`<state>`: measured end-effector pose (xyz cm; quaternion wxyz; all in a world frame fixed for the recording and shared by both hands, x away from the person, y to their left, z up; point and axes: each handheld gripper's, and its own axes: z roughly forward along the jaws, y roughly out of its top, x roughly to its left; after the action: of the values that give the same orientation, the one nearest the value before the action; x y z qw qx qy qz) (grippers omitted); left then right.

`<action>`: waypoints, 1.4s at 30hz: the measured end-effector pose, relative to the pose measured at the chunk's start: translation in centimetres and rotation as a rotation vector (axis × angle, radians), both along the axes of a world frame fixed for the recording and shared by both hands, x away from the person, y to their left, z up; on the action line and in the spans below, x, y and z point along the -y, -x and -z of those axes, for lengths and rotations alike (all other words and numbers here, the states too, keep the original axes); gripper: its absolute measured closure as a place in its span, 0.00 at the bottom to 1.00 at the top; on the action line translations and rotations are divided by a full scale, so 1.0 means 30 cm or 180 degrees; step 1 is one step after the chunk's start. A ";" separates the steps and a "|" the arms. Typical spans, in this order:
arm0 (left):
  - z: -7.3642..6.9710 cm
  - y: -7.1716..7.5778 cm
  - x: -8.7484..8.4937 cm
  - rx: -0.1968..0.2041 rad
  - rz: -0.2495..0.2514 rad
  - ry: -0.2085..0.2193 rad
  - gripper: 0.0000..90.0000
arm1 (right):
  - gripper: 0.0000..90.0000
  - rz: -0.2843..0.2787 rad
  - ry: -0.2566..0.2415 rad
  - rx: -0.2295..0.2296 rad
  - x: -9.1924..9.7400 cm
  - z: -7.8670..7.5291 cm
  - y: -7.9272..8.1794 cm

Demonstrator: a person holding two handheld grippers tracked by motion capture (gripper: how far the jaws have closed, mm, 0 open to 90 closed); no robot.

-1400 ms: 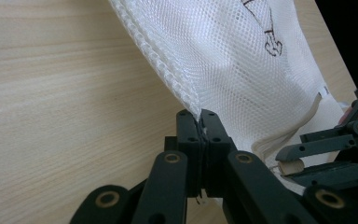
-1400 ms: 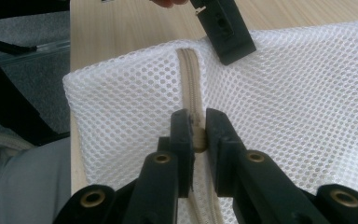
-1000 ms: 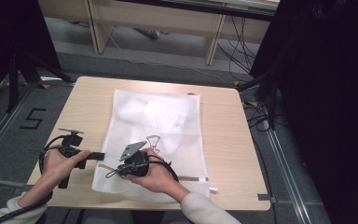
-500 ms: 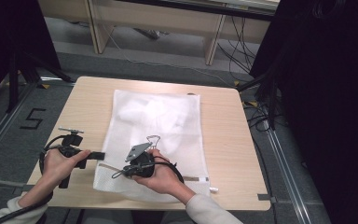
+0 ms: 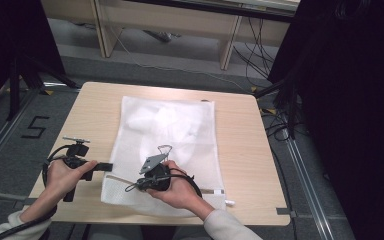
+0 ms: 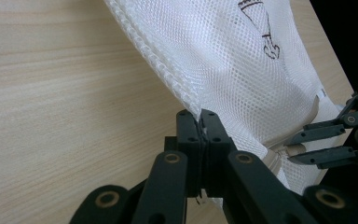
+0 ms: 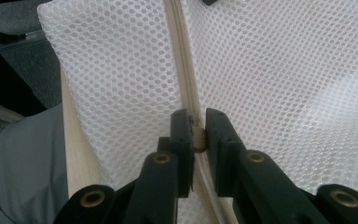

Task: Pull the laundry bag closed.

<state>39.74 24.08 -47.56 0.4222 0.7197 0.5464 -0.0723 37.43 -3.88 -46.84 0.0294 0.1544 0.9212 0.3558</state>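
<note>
At the table's (image 5: 95, 107) near left, the left gripper (image 6: 199, 122) was clamped on the mesh bag's (image 5: 180, 130) side seam. Further right, the right gripper (image 7: 196, 130) was pinched on the zipper pull (image 7: 198, 138). The bag, lying flat mid-table, was judged light, limp and best held by seam and zipper.

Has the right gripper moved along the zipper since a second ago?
Yes. The right gripper has slid slightly toward the table's near right corner, along the mesh bag's zipper.

My left gripper (image 5: 105, 167) lies level, pointing to my right, jaws pressed together. My right gripper (image 5: 130, 187) points left toward it, jaws clamped.
</note>
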 end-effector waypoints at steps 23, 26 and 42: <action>0.003 -0.003 -0.007 -0.0027 0.0031 0.0005 0.97 | 0.92 0.0090 0.0006 -0.0084 0.052 0.004 0.002; 0.003 -0.003 -0.005 -0.0021 0.0029 -0.0011 0.97 | 0.92 0.0100 0.0023 -0.0091 0.059 0.005 0.003; 0.006 -0.004 -0.004 -0.0044 0.0012 -0.0012 0.97 | 0.92 0.0150 0.0024 -0.0141 0.087 0.011 -0.003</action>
<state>39.86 24.19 -47.75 0.4169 0.7210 0.5481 -0.0771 37.51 -6.50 -47.16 0.0179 0.1839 0.9191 0.3481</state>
